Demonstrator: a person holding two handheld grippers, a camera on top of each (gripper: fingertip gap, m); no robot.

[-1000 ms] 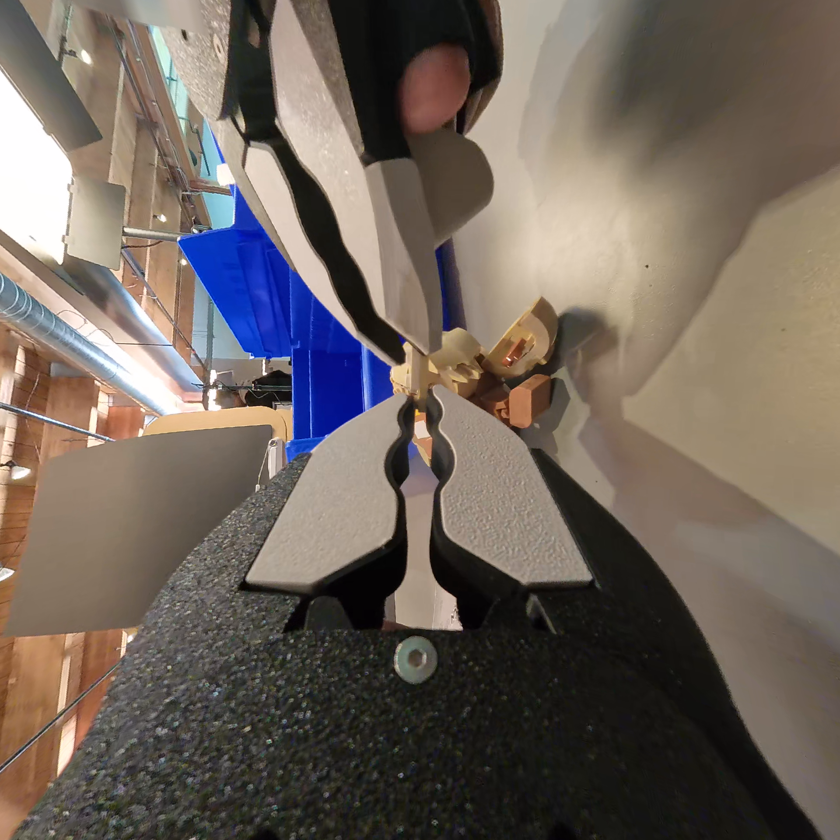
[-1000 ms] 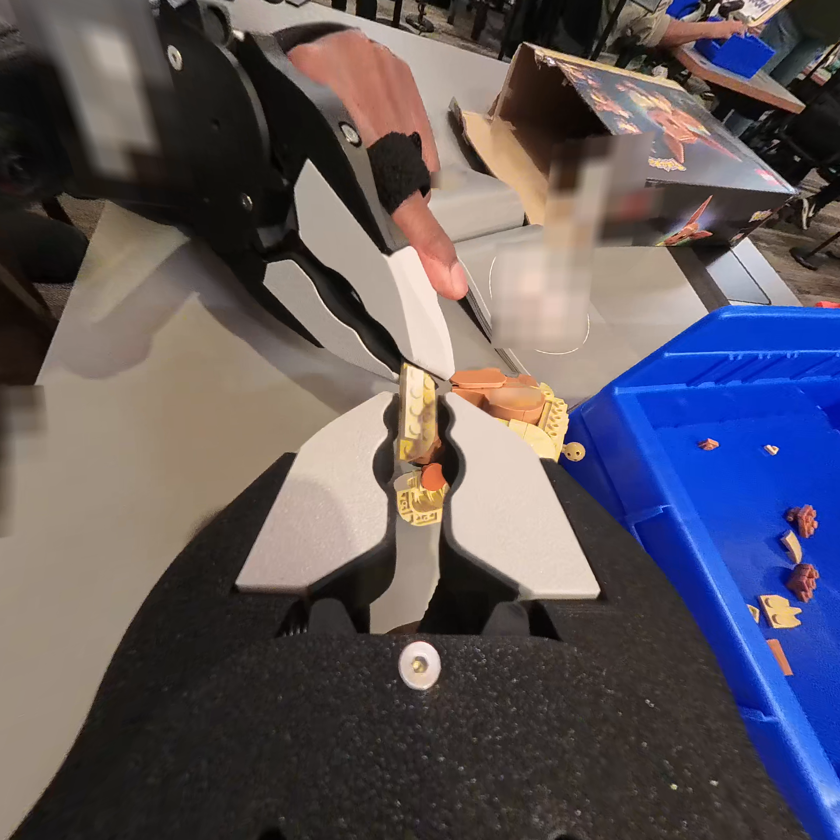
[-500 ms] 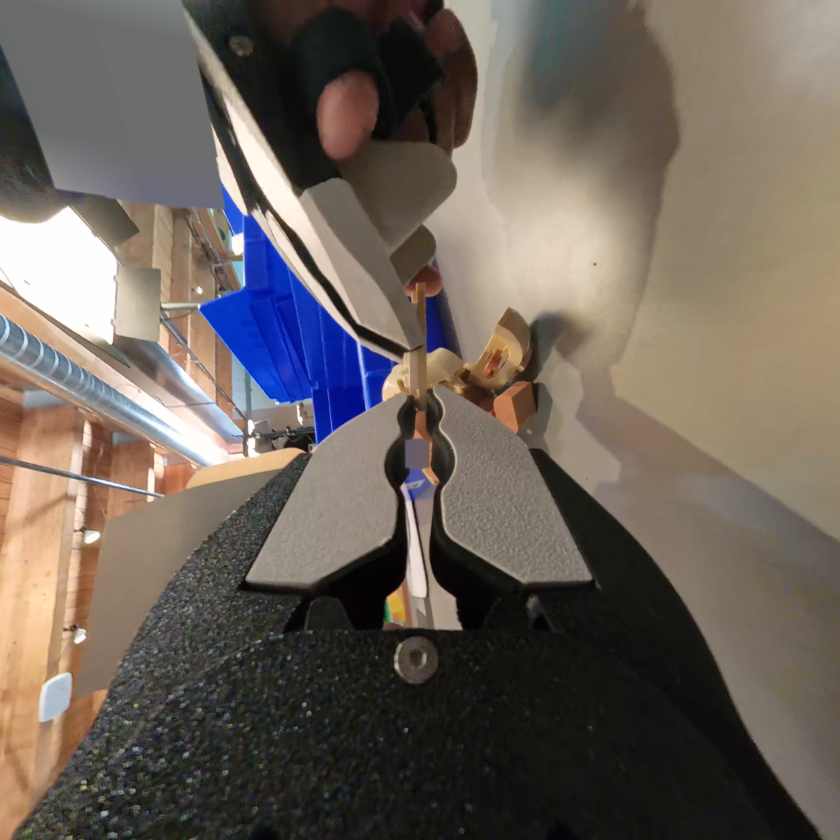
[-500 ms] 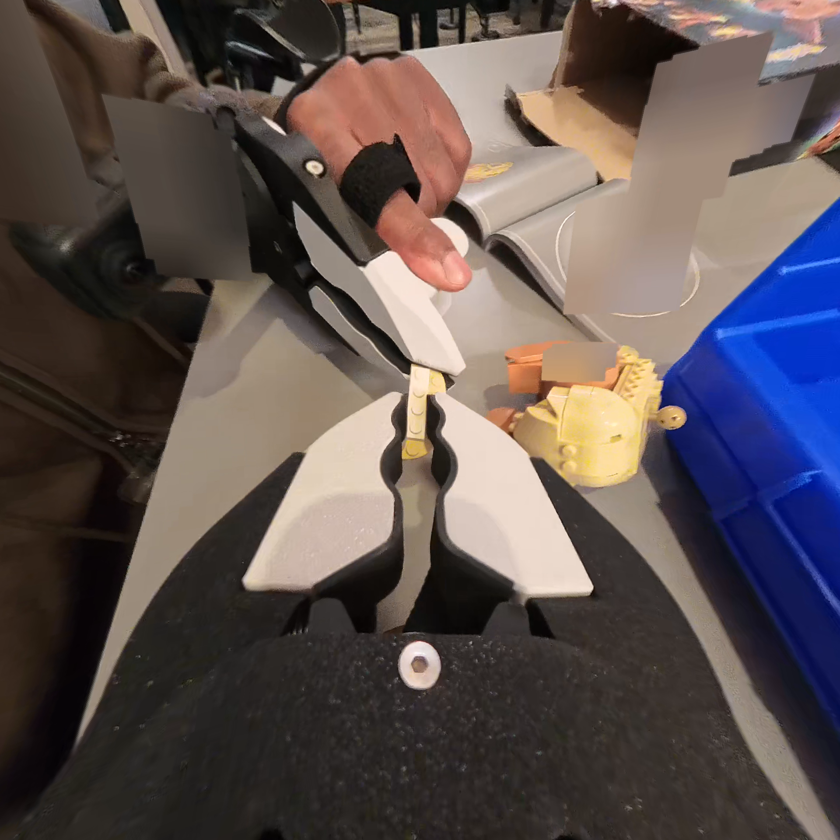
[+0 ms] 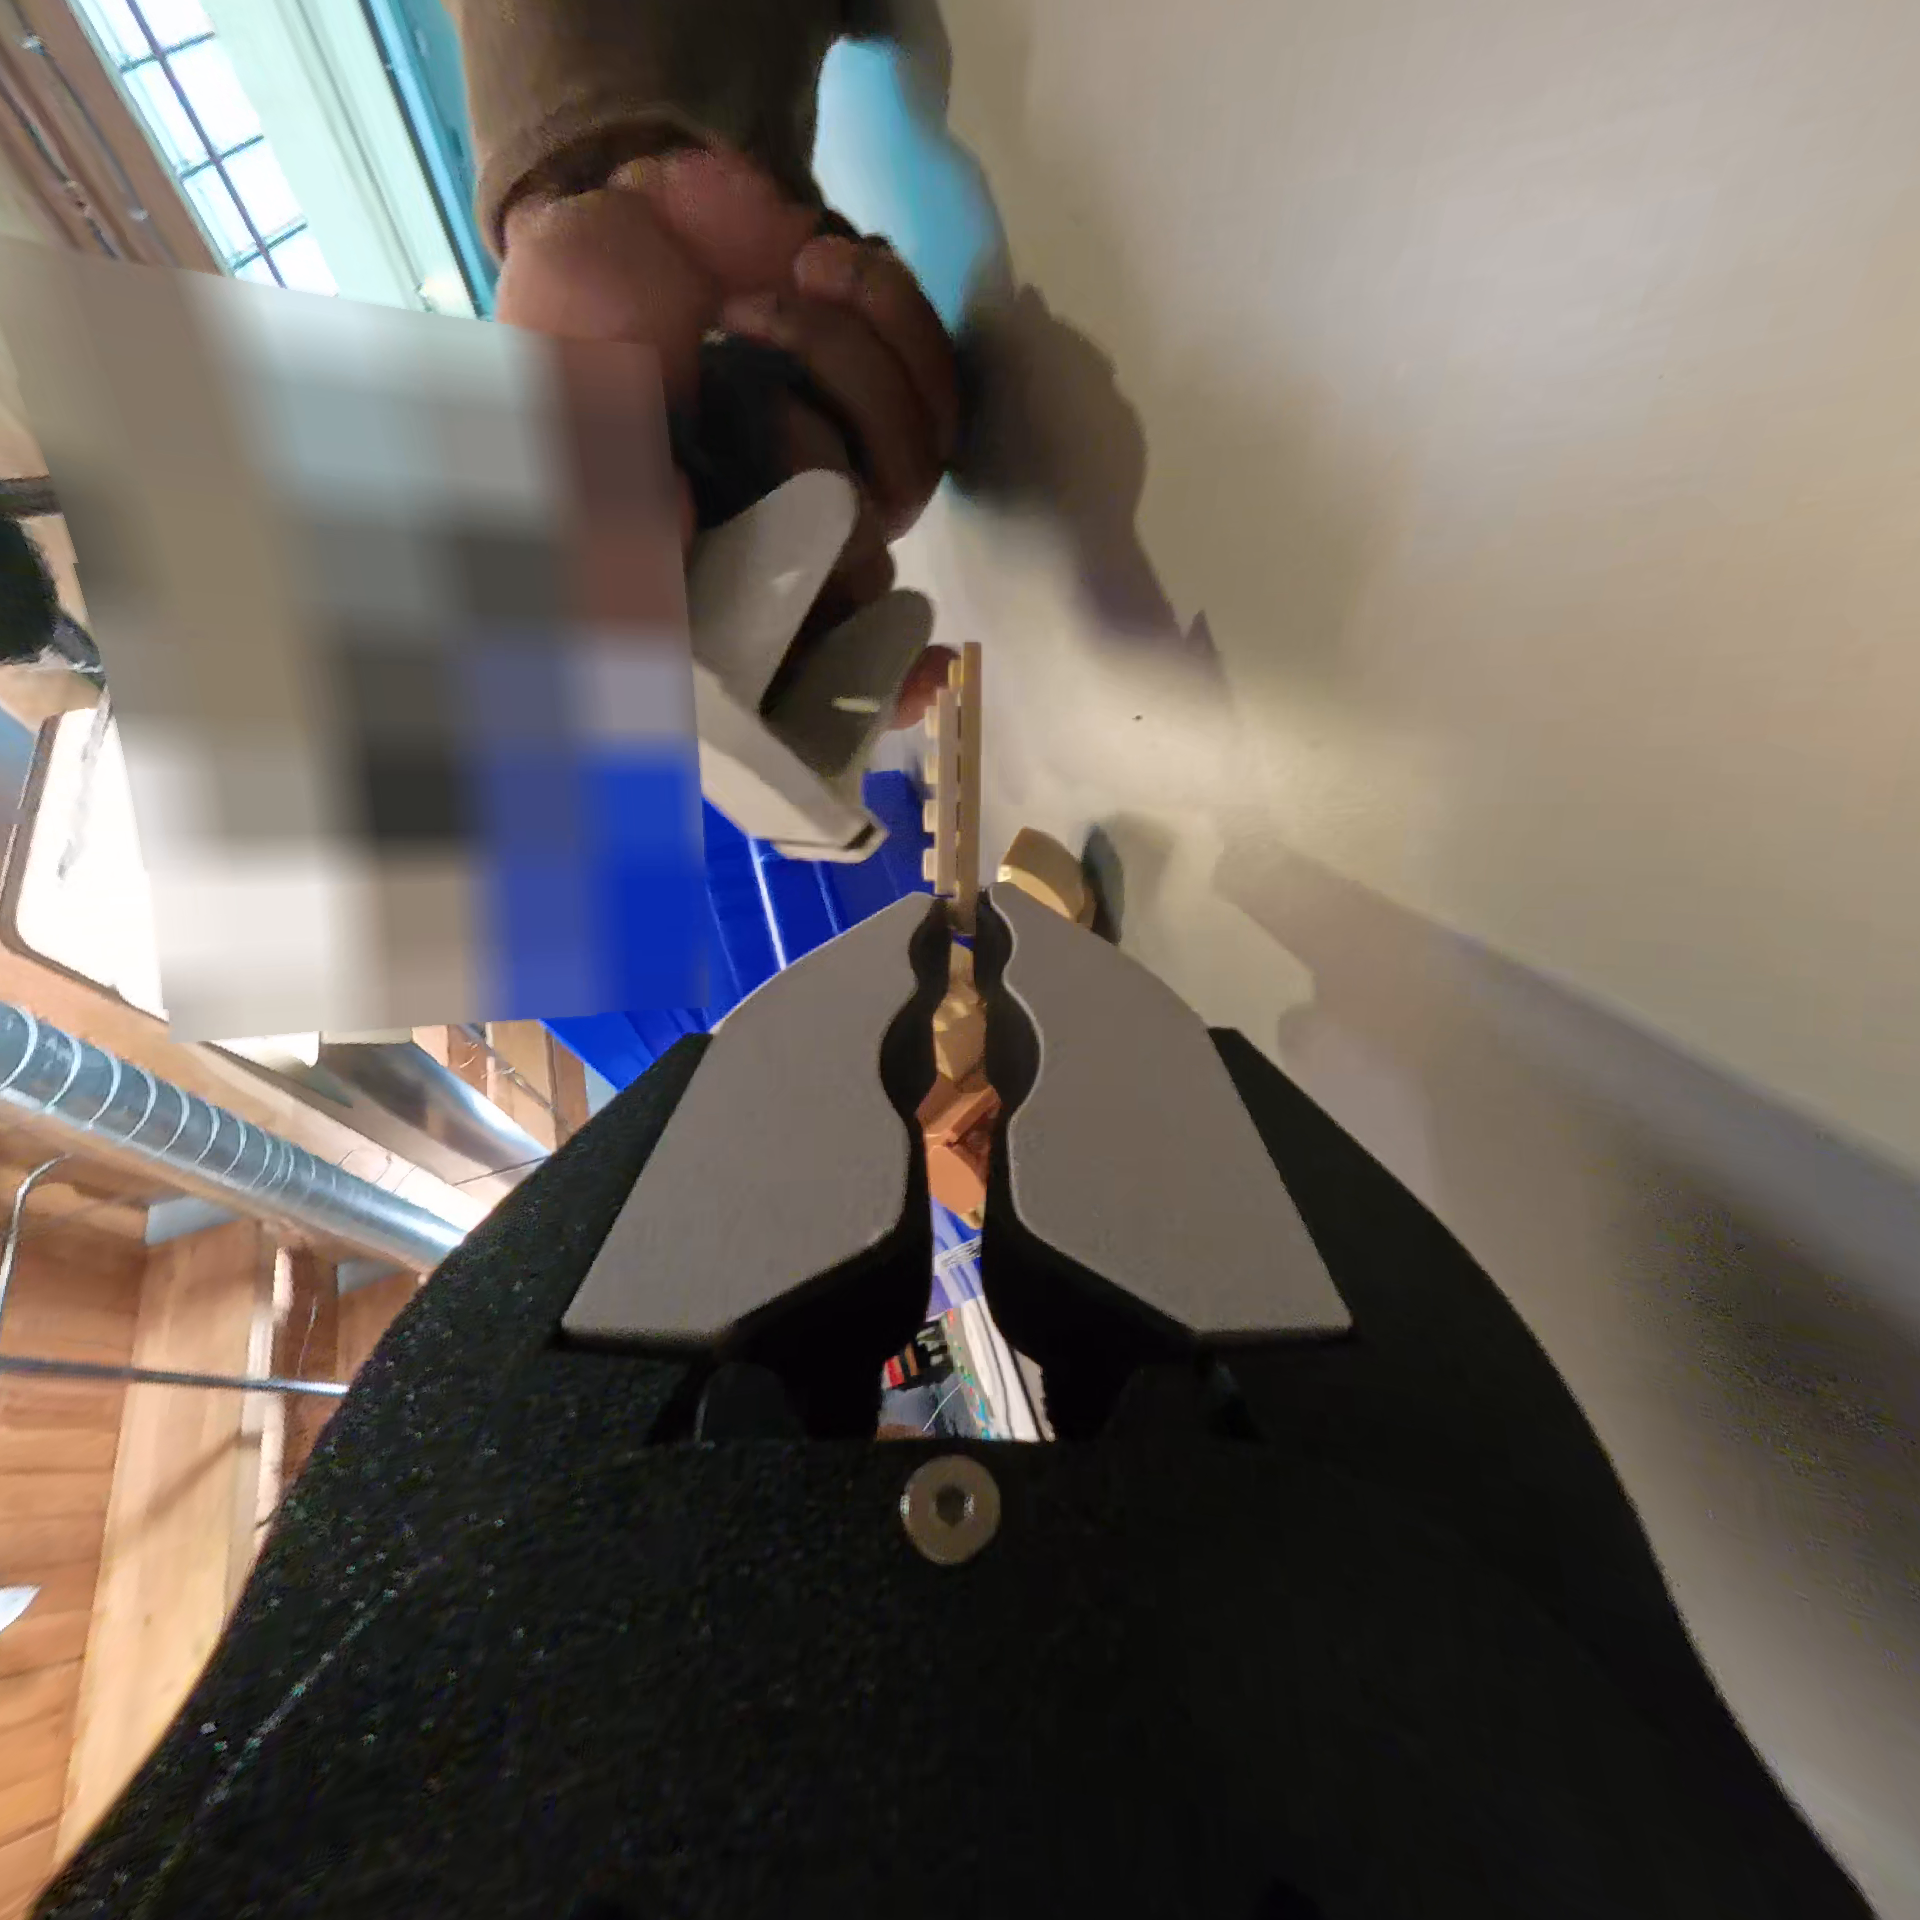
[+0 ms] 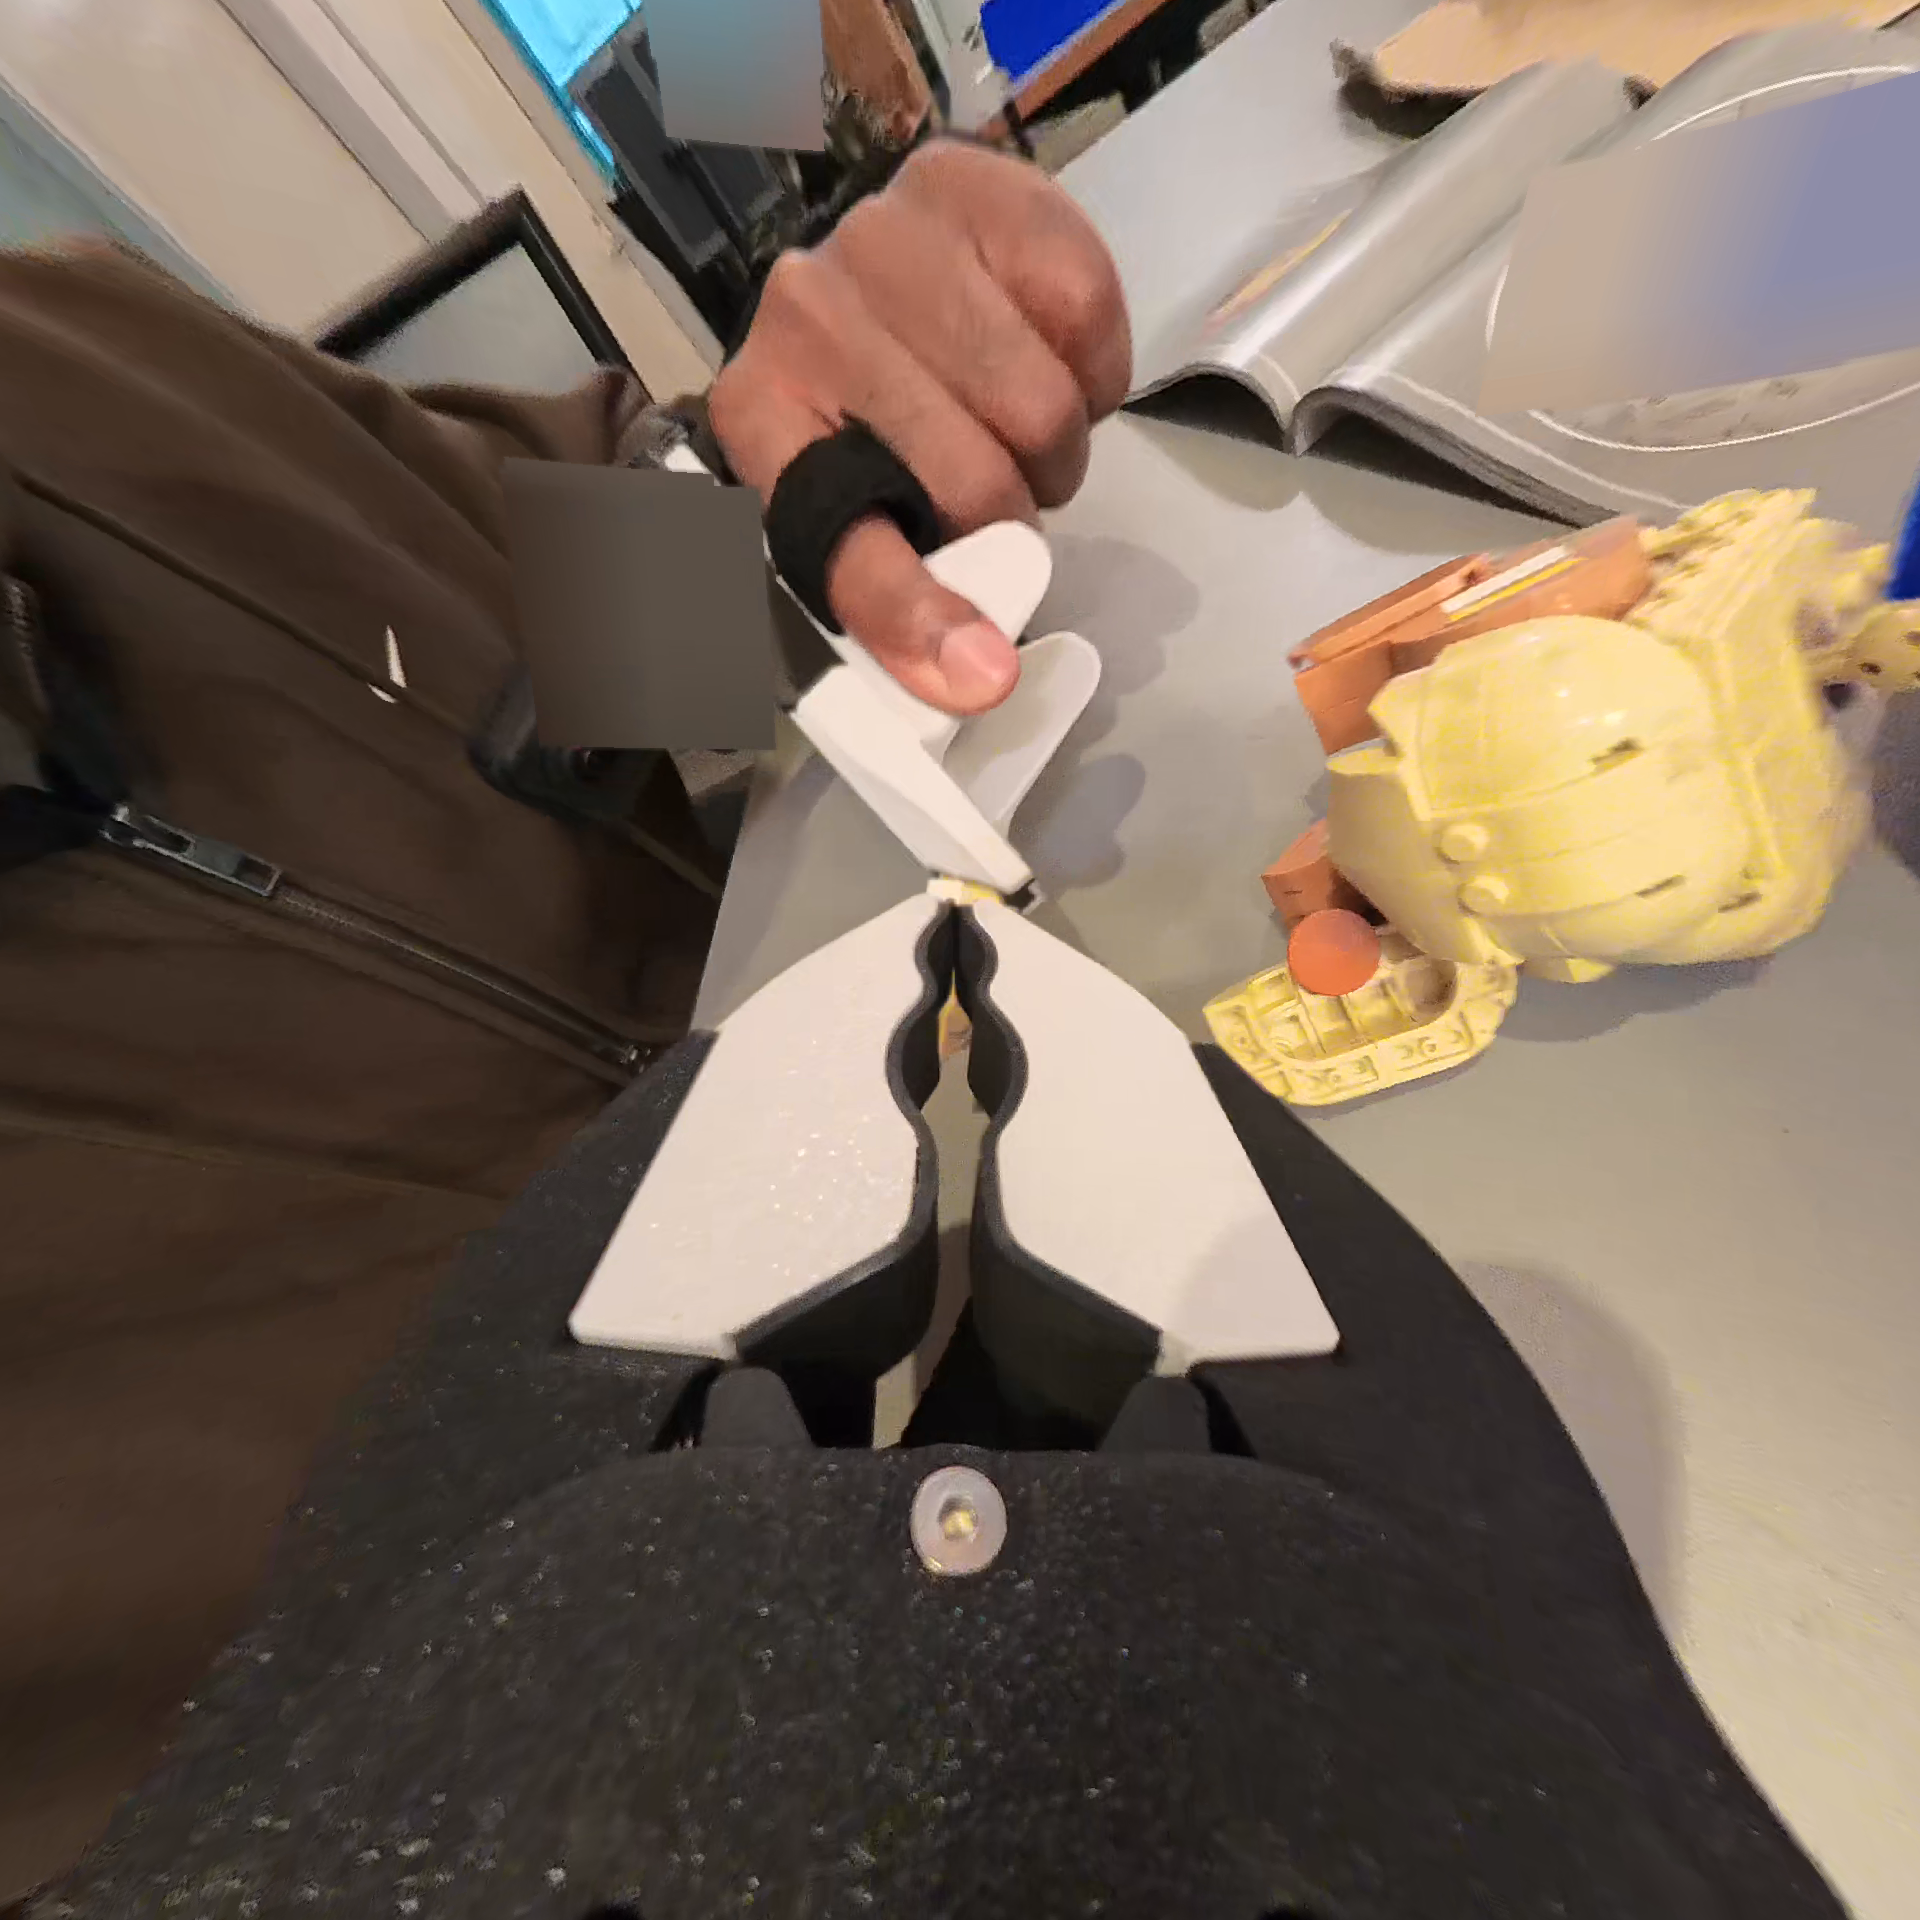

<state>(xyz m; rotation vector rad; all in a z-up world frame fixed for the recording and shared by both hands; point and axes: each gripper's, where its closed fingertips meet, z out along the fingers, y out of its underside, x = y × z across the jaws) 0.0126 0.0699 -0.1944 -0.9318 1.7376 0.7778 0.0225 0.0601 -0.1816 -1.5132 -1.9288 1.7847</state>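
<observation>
Left wrist view — surface: pale table [image 5: 1507,520] fills 1 to 5 o'clock, view rolled sideways.
Left wrist view — room: blue bins [image 5: 665,883], metal duct [image 5: 208,1153], wood wall at 8 o'clock, window at 11.
Left wrist view — claw: left gripper [image 5: 961,914] clamps tan studded plate [image 5: 961,769], pads pressing its faces.
Right wrist view — surface: grey table [image 6: 1558,1299]; cream brick model [image 6: 1590,810] at 2 o'clock, open booklet [image 6: 1403,301] at 1.
Right wrist view — claw: right gripper [image 6: 954,916] closed, tips meeting; plate end just ahead, contact unclear.
</observation>
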